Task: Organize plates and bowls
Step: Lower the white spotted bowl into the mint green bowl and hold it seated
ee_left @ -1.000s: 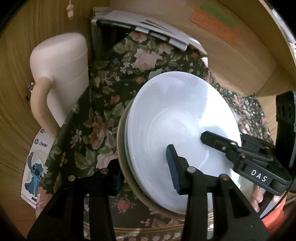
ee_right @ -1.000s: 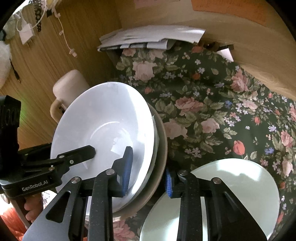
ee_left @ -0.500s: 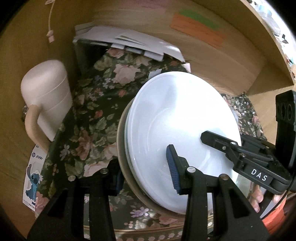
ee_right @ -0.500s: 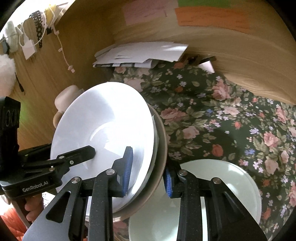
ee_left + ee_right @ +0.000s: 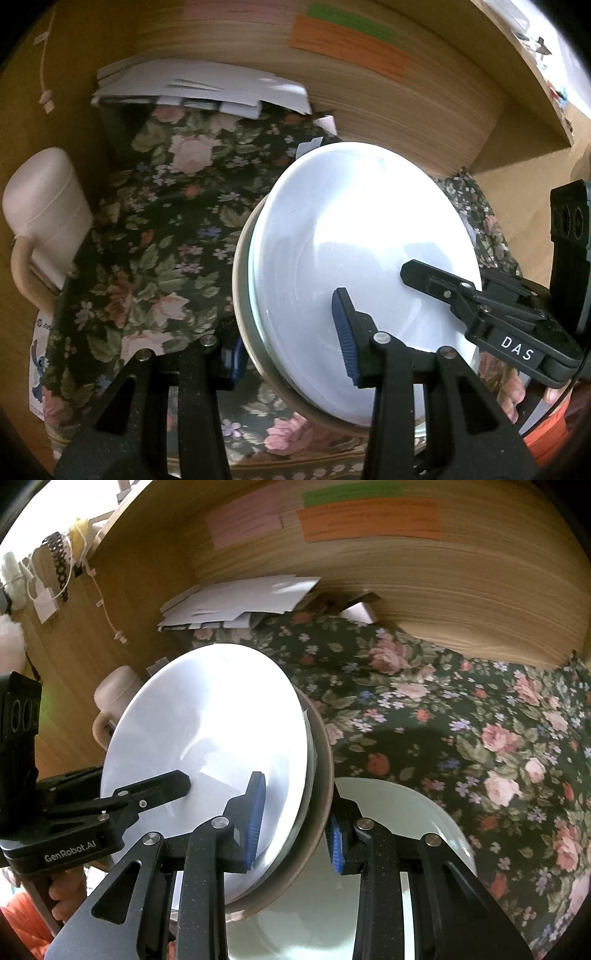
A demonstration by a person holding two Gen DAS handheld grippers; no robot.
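Plates in a stack [image 5: 354, 236], a white one on a tan one, hang tilted above the floral surface [image 5: 159, 236], clamped by opposite rims: left gripper [image 5: 291, 354] and right gripper [image 5: 293, 821] both grip it; a pale plate [image 5: 399, 805] lies directly below the right gripper, likely the landing spot

White plates [image 5: 354, 236] stacked in a tan-rimmed one [image 5: 242, 295]; pale green-white plate [image 5: 406, 812] just right of the stack. Cloth [image 5: 461, 720] under the stack dark green, pink rose print. Behind the stack: white papers [image 5: 199, 88], orange [image 5: 369, 518], green [image 5: 351, 491], pink [image 5: 243, 526] notes. Cream mug [image 5: 44, 210] left of it. Blue gripper pads [image 5: 255, 812].
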